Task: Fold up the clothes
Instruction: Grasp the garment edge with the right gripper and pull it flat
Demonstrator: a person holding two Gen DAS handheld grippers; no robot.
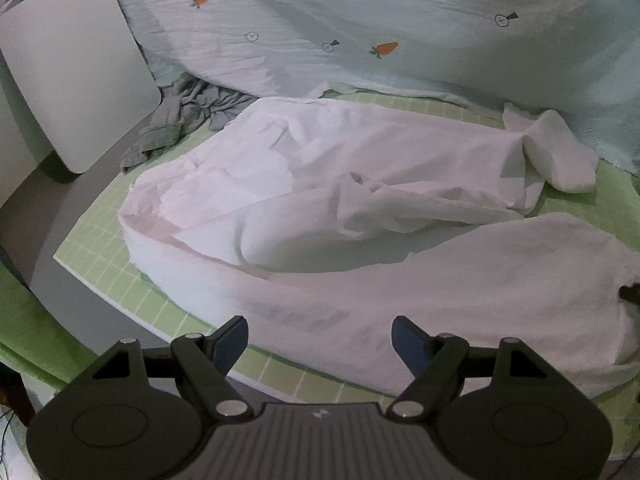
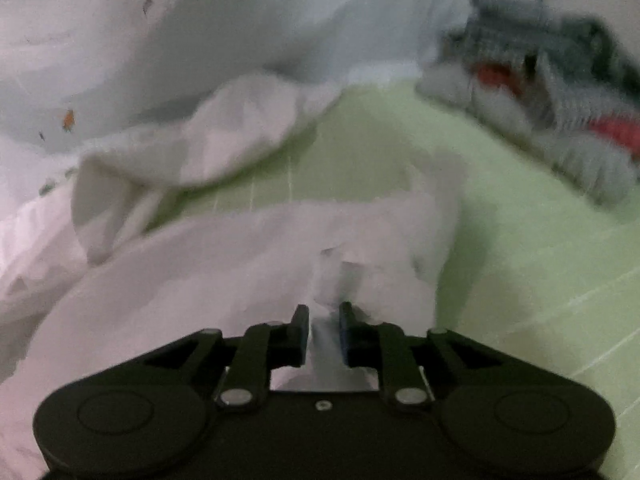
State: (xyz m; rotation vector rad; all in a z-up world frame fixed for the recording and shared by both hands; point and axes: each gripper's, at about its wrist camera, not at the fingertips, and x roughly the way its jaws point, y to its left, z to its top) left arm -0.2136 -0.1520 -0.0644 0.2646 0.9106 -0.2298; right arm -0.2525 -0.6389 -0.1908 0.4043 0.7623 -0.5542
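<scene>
A white garment [image 1: 320,200] lies spread and rumpled across a green gridded mat [image 1: 100,248] on the tabletop. The left gripper [image 1: 320,338] hovers just above the garment's near edge with its fingers [image 1: 232,340] wide apart and nothing between them. The right gripper [image 2: 324,330] has its fingers [image 2: 301,332] drawn close together, clamped on a bunched fold of the white garment [image 2: 240,264] near one end of it. Behind the garment a pale bedsheet printed with carrots [image 1: 360,20] lies heaped, with a crumpled grey cloth [image 1: 180,120] beside a white chair back [image 1: 76,68]. The right wrist view shows a blurred grey and red pile of clothes [image 2: 560,92] on the mat [image 2: 520,260], well apart from the garment.
</scene>
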